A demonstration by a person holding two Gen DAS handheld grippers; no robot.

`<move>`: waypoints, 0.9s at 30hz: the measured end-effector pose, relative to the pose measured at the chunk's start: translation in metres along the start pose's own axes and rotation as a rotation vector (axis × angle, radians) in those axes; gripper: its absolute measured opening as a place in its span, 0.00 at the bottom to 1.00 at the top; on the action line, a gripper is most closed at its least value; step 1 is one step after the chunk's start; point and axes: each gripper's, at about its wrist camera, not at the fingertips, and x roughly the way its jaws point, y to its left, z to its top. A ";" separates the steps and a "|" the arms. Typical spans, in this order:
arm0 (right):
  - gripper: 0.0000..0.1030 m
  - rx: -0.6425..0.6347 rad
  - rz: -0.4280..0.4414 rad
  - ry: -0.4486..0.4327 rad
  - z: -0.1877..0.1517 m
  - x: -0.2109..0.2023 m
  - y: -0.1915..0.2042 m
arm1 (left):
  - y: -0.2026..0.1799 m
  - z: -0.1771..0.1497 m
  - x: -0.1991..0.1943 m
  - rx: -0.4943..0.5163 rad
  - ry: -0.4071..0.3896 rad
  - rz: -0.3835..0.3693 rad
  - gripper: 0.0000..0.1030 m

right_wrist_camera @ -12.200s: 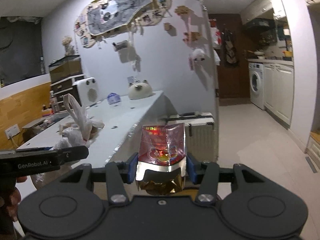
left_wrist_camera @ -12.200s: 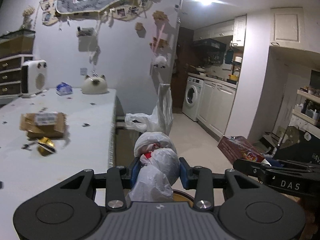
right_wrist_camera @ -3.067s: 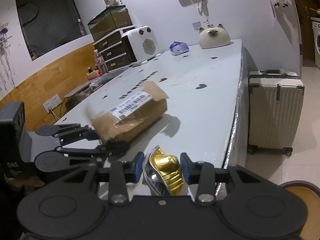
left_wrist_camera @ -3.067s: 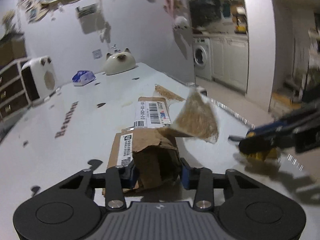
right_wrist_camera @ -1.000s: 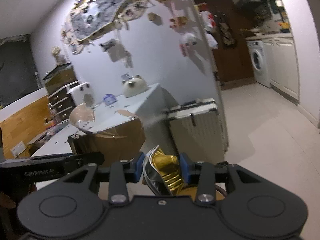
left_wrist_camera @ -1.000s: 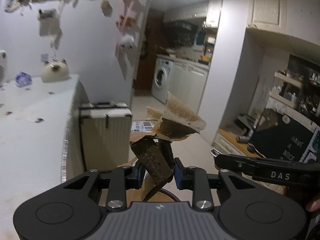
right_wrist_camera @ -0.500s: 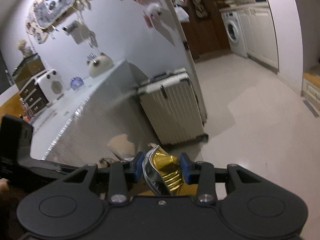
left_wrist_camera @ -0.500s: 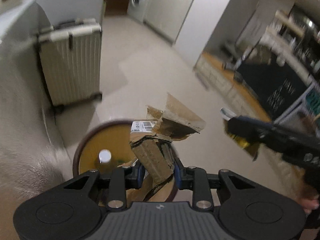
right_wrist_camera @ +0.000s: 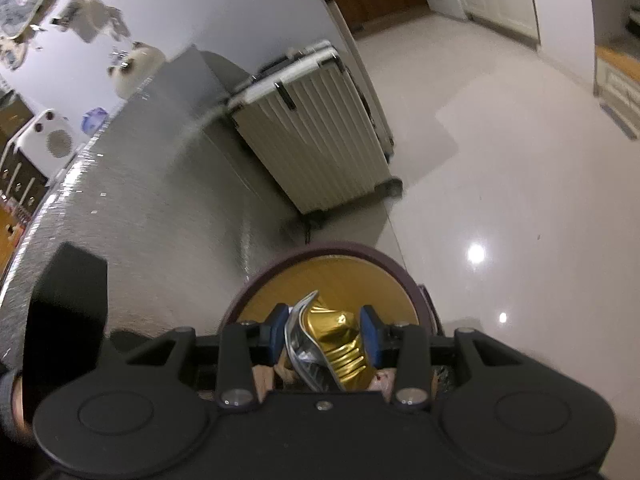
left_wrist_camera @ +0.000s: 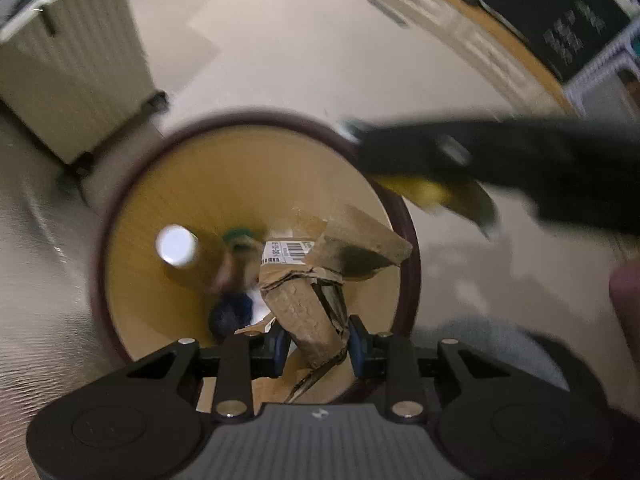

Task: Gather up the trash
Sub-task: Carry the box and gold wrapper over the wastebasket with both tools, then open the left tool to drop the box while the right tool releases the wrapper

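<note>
Left wrist, release: left gripper (left_wrist_camera: 316,340) pinches the torn cardboard box (left_wrist_camera: 320,280) over the round bin (left_wrist_camera: 414,248); let go only once it sits inside the rim.
Left wrist, box: crumpled, barcode label showing.
Right wrist, release: right gripper (right_wrist_camera: 324,338) clamps the gold foil wrapper (right_wrist_camera: 332,344) above the bin's mouth (right_wrist_camera: 240,292); drop it straight down.
Right wrist, wrapper: creased, shiny.

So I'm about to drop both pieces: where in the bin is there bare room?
Inside the bin, the yellow wall up towards the suitcase is bare. Trash crowds the bottom beside the torn cardboard, in the left tool. The gold wrapper hangs over the rim.
</note>
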 end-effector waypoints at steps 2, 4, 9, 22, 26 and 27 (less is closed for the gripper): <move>0.39 0.032 -0.001 0.020 0.001 0.012 -0.003 | -0.002 -0.003 0.008 0.016 0.031 -0.030 0.32; 0.39 0.062 -0.003 0.030 0.002 0.023 -0.008 | -0.001 -0.002 0.014 0.015 0.039 -0.045 0.36; 0.41 0.131 0.017 0.023 0.007 0.042 -0.016 | 0.016 0.001 0.019 -0.128 0.035 -0.086 0.63; 0.53 0.059 0.006 0.102 0.003 0.053 -0.014 | 0.011 -0.012 0.005 -0.262 0.053 -0.033 0.88; 0.54 0.021 -0.004 0.105 0.002 0.042 -0.014 | 0.008 -0.017 -0.004 -0.306 0.027 -0.024 0.93; 0.54 0.007 -0.007 0.102 0.002 0.038 -0.012 | 0.007 -0.019 -0.006 -0.317 0.024 -0.027 0.94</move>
